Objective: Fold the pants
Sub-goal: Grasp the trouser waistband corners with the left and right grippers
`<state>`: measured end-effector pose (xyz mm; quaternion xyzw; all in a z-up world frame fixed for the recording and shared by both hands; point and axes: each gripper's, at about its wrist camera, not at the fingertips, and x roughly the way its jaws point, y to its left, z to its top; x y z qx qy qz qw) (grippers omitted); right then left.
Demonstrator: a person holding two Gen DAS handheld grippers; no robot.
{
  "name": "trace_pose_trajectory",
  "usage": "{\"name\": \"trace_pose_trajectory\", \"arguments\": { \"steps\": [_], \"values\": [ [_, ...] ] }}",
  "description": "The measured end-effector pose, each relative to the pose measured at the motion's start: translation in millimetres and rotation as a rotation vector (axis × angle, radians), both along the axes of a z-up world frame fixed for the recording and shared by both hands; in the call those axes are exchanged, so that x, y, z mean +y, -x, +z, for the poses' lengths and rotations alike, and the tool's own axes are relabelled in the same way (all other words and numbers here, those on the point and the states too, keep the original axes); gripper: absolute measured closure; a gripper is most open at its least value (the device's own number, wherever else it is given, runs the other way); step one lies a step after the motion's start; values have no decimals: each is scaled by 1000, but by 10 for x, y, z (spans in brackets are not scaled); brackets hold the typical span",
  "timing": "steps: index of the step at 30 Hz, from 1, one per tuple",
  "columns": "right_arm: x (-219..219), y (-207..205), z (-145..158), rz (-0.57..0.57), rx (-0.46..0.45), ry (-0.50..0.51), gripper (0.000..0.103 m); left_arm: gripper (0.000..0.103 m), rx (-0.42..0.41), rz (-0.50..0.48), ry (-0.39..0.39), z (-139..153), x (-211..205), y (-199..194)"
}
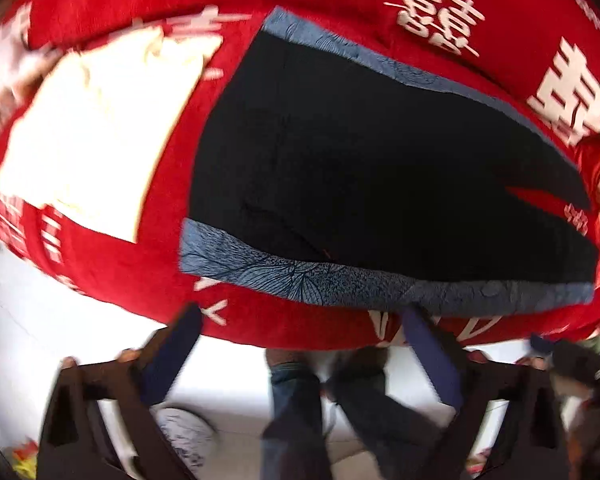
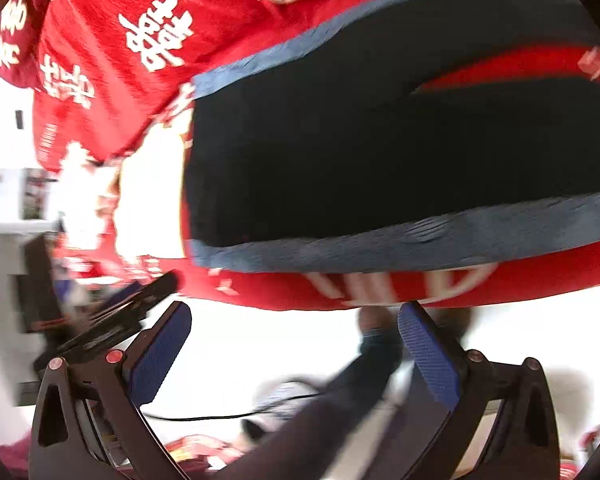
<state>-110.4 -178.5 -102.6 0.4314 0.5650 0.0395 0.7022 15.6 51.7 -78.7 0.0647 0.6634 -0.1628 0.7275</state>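
Black pants [image 1: 360, 168] with blue-grey patterned side stripes [image 1: 340, 280] lie flat on a red bedspread with white characters [image 1: 340, 0]. Their legs run off to the right with a red gap between them [image 1: 540, 196]. They also show in the right wrist view [image 2: 360, 160]. My left gripper [image 1: 304, 320] is open and empty, hanging over the bed's near edge just short of the pants. My right gripper [image 2: 296, 320] is open and empty, likewise below the bed's edge. Both views are blurred.
A cream folded cloth [image 1: 96, 128] lies on the bed left of the pants. Below the bed's edge are white floor [image 1: 228, 392] and the person's legs [image 1: 296, 400]. The other gripper [image 2: 112, 312] shows at left in the right wrist view. A black cable [image 2: 204, 416] lies on the floor.
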Motion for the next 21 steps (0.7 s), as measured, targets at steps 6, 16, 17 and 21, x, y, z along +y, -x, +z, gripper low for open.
{"name": "trace_pose_trajectory", "arguments": {
  "steps": [6,16,17,21],
  "values": [
    [308,-75,-829,-32,-15,-162,26,14,74,56,170,-483,220,28],
    [183,-17,-1496,-227,-143,-330,29,14,128,151,317,-861,449,-22],
    [189,-34,-1516,-245,-159,-360,29,14,125,148,322,-861,460,-37],
    [278,-182,-1582,-280,-193,-453,29,14,131,152,347,-870,513,-46]
  ]
}}
